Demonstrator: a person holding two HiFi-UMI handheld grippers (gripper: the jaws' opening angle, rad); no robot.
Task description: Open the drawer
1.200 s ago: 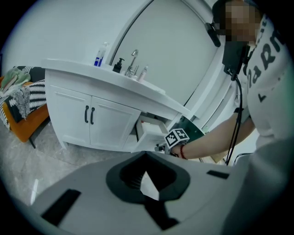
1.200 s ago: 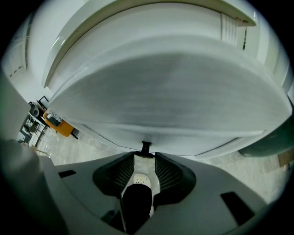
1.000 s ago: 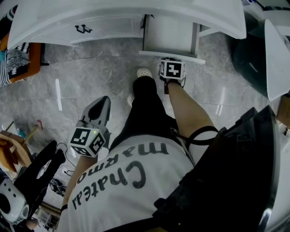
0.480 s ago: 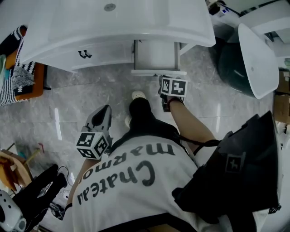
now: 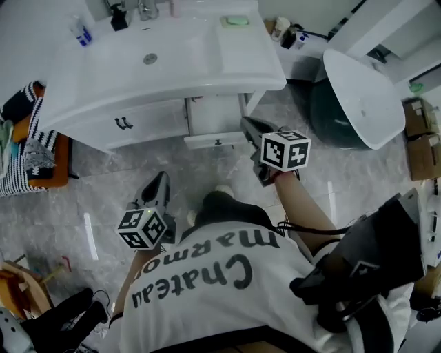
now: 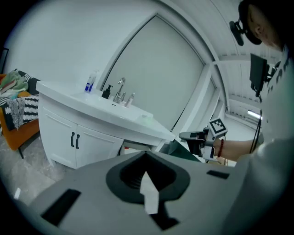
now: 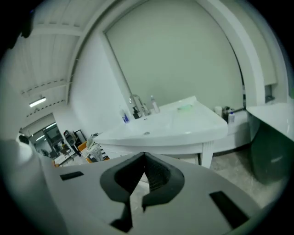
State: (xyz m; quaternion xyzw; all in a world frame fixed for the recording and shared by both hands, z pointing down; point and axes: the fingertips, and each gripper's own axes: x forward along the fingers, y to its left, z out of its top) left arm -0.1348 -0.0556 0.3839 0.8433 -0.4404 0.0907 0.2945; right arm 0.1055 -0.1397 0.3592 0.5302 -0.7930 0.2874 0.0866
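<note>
The white vanity [image 5: 103, 103] has one narrow drawer [image 5: 215, 114] pulled out under its right end, with the front panel [image 5: 218, 142] facing me. My right gripper [image 5: 247, 123] hovers just right of that panel, apart from it, with its jaws shut on nothing. In the right gripper view its tips [image 7: 144, 155] meet in front of the sink top [image 7: 183, 124]. My left gripper [image 5: 162, 177] hangs lower left over the floor, shut and holding nothing. From the left gripper view [image 6: 146, 155] I see the vanity doors [image 6: 74, 140] and the right gripper [image 6: 195, 137] held out level.
A dark round tub with a white lid [image 5: 358, 96] stands right of the vanity. An orange seat with striped cloth [image 5: 34, 158] sits at the left. Bottles [image 5: 81, 33], a faucet [image 5: 145, 8] and green soap [image 5: 236, 21] are on the counter. My shoe [image 5: 224, 189] is below the drawer.
Both grippers rose. The right one left the drawer front and lifted up and to the right of it. The drawer stays pulled out, and the view has pulled back to show the sink top.
</note>
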